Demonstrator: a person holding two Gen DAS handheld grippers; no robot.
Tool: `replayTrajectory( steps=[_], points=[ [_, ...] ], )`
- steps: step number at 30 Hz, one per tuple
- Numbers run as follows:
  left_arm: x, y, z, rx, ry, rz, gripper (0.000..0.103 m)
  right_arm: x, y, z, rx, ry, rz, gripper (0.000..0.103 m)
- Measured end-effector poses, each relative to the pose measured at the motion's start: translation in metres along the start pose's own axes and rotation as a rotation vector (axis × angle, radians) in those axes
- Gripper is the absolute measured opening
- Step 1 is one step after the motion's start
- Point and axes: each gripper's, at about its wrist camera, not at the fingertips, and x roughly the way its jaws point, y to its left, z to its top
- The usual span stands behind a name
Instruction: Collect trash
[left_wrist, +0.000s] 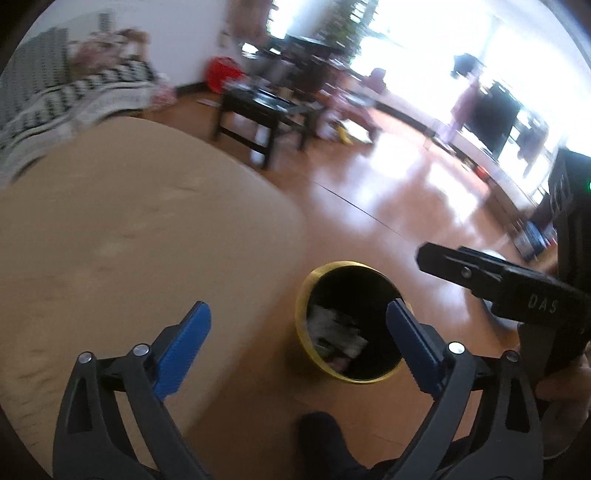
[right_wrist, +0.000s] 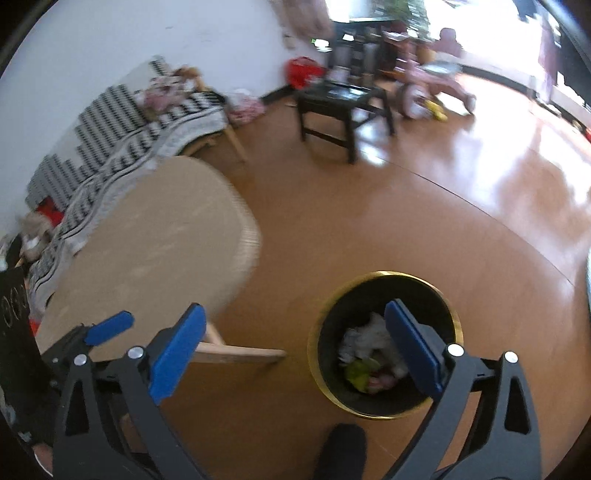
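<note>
Both sets of tongs hang over a shiny wooden floor (right_wrist: 369, 206), each with its blue pads spread wide apart and nothing between them. The left tongs (left_wrist: 299, 325) are tilted down toward a round bin (left_wrist: 306, 295) with a yellow-gold rim and a dark inside, which stands on the floor just beside the edge of a pale rounded tabletop (left_wrist: 129, 229). The right tongs (right_wrist: 293, 326) look into the same bin (right_wrist: 452, 317) from the other side, and there the trash (right_wrist: 364, 345) lies at the bottom: crumpled white paper with a yellow-green scrap and something pinkish below it (the blur hides what exactly). A dark foot (right_wrist: 343, 450) shows at the lower edge, close to the bin. Farther off stand a low black table (right_wrist: 343, 107) and a sofa (right_wrist: 122, 133) with a black-and-white patterned cover.
</note>
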Motion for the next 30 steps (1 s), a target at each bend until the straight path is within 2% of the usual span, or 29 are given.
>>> replayTrajectory(
  steps=[6, 11, 15, 19, 24, 30],
  points=[
    [-0.094, 0.098, -0.023, -0.102, -0.078, 0.299, 0.096, 0.005, 0.12, 0.005, -0.197, -0.005, 0.1, 0.096],
    [-0.161, 0.175, -0.062, -0.223, -0.119, 0.443, 0.096, 0.017, 0.228, -0.014, -0.377, -0.008, 0.181, 0.096],
    [-0.199, 0.234, -0.099, -0.345, -0.116, 0.543, 0.096, 0.026, 0.298, -0.032, -0.462, 0.014, 0.256, 0.096],
    [-0.231, 0.275, -0.127, -0.429, -0.11, 0.65, 0.096, 0.035, 0.365, -0.059, -0.568, 0.015, 0.3, 0.096],
    [-0.258, 0.304, -0.145, -0.501, -0.142, 0.699, 0.096, 0.053, 0.42, -0.083, -0.641, 0.05, 0.328, 0.096],
    [-0.263, 0.315, -0.153, -0.513, -0.133, 0.722, 0.096, 0.065, 0.437, -0.092, -0.663, 0.063, 0.329, 0.096]
  ],
)
